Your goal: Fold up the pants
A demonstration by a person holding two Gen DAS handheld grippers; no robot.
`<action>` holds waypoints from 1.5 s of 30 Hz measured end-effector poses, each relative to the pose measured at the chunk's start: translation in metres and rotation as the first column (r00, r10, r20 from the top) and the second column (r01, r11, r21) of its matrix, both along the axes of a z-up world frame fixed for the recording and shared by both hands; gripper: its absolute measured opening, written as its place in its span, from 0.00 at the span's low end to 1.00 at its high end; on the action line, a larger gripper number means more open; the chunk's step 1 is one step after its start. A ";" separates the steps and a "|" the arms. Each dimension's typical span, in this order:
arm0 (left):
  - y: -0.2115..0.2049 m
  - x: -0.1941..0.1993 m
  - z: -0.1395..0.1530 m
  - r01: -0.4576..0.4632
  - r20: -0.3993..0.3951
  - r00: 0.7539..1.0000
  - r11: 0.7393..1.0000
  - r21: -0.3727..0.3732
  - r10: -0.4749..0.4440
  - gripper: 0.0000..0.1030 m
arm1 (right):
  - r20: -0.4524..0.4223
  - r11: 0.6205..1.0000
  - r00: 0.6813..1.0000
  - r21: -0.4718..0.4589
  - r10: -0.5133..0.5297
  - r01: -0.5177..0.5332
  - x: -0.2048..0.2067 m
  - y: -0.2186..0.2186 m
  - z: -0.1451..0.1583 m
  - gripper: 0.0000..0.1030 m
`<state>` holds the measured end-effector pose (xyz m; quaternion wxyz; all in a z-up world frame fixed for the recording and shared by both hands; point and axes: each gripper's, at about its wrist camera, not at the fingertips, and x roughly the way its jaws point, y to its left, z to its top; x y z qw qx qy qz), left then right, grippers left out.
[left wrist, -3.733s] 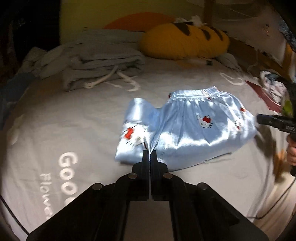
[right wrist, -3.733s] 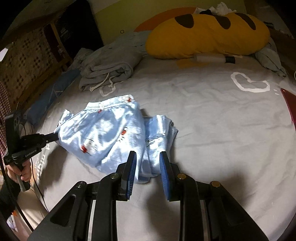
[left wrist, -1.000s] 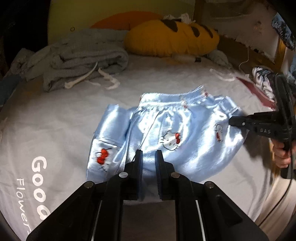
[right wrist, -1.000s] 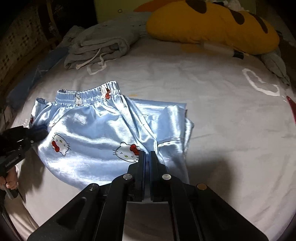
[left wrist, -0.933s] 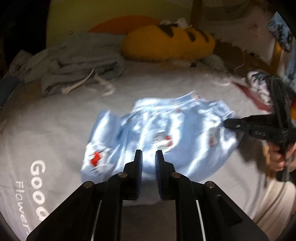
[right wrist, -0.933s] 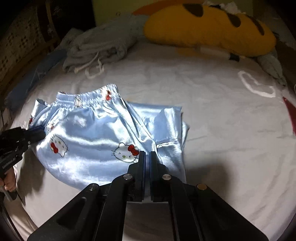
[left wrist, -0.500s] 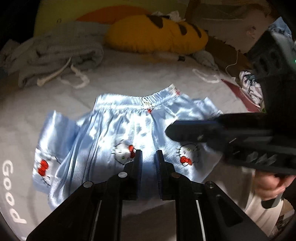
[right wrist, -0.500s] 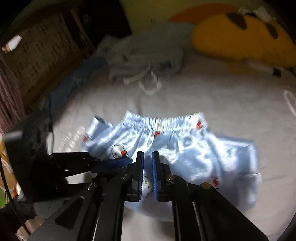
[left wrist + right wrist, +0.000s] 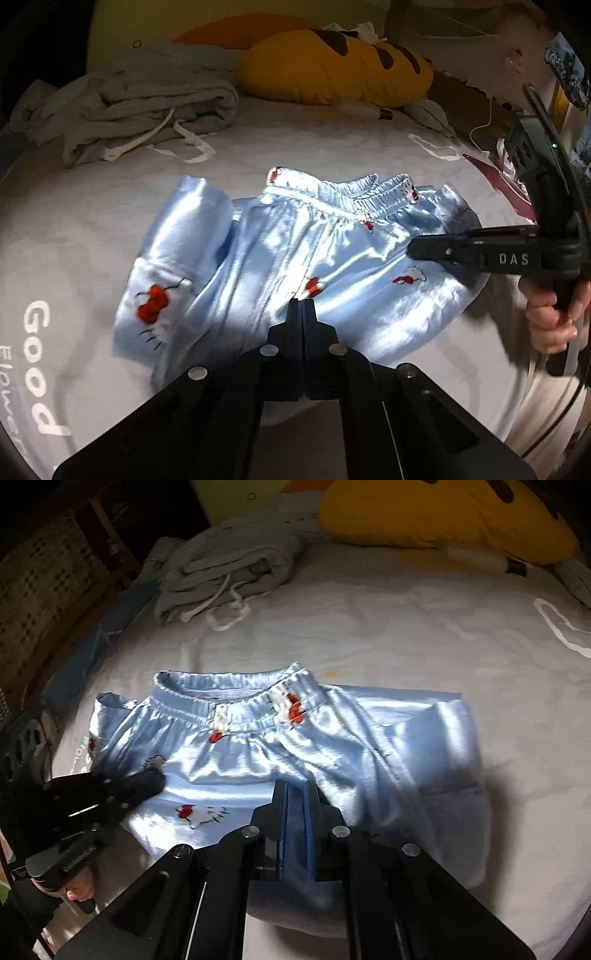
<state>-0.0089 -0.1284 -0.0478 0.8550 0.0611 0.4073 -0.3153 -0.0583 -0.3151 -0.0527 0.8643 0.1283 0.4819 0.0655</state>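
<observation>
Light blue satin pants (image 9: pixel 280 254) with red-bow cat prints lie folded on the grey bedsheet, waistband (image 9: pixel 369 192) away from me. My left gripper (image 9: pixel 302 306) is shut, fingers together over the near part of the pants; whether it pinches cloth I cannot tell. In the right wrist view the pants (image 9: pixel 258 746) spread across the middle. My right gripper (image 9: pixel 295 794) is open a little, blue pads either side of a strip of blue cloth. The left gripper also shows in the right wrist view (image 9: pixel 147 781) on the pants' left edge, and the right gripper in the left wrist view (image 9: pixel 417 251).
A grey sweatpants pile (image 9: pixel 147 107) with white drawstrings lies at the far left. A yellow plush pillow (image 9: pixel 332 70) lies at the head of the bed. The sheet (image 9: pixel 55 240) has white lettering at left. Clutter and a cable sit at the right edge.
My left gripper has closed from a small gap to shut. My right gripper has opened slightly. Both have shifted over the pants, and the right gripper has drawn back to the right.
</observation>
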 end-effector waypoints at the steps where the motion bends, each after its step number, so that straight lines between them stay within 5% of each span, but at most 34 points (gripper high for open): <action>1: 0.001 -0.002 0.002 -0.003 0.015 1.000 1.000 0.009 0.003 0.03 | 0.004 1.000 1.000 -0.010 -0.003 0.003 -0.002 -0.001 0.001 0.08; 5: 0.008 -0.010 0.016 -0.011 0.056 0.998 1.000 0.003 0.011 0.12 | 0.050 0.998 0.999 -0.062 -0.013 0.016 -0.017 -0.007 0.014 0.08; 8: 0.018 -0.009 0.030 -0.039 0.071 0.997 0.999 -0.033 0.041 0.44 | 0.101 0.994 0.991 -0.044 -0.091 0.096 -0.028 -0.030 0.031 0.12; 9: 0.023 -0.008 0.034 -0.054 0.069 0.996 0.997 -0.051 0.058 0.55 | 0.116 0.991 0.985 -0.034 -0.126 0.130 -0.032 -0.040 0.036 0.19; 11: 0.034 -0.003 0.041 -0.090 0.063 0.993 0.992 -0.089 0.096 0.62 | 0.158 0.977 0.965 -0.010 -0.211 0.215 -0.039 -0.063 0.045 0.60; 14: 0.049 0.005 0.049 -0.135 0.064 0.988 0.985 -0.105 0.142 0.71 | 0.211 0.952 0.931 -0.004 -0.297 0.305 -0.050 -0.091 0.057 0.69; 17: 0.066 0.012 0.055 -0.176 0.056 0.981 0.975 -0.135 0.184 0.79 | 0.212 0.958 0.934 0.050 -0.287 0.282 -0.055 -0.110 0.061 0.84; 19: 0.074 0.016 0.057 -0.195 0.041 0.978 0.968 -0.159 0.203 0.85 | 0.197 0.964 0.946 0.111 -0.258 0.240 -0.056 -0.118 0.060 0.84; 28: 0.091 0.034 0.042 -0.222 -0.164 0.968 0.950 -0.221 0.188 0.86 | -0.036 0.942 0.996 0.322 -0.087 0.094 -0.034 -0.127 0.015 0.85; 39: 0.095 0.047 0.008 -0.270 -0.365 0.914 0.938 -0.219 0.177 0.86 | -0.066 0.955 0.997 0.296 0.027 -0.006 -0.016 -0.094 -0.008 0.88; 45: 0.101 0.055 -0.004 -0.278 -0.442 0.889 0.911 -0.306 0.122 0.86 | -0.049 0.929 0.993 0.359 0.108 -0.084 -0.004 -0.073 -0.012 0.93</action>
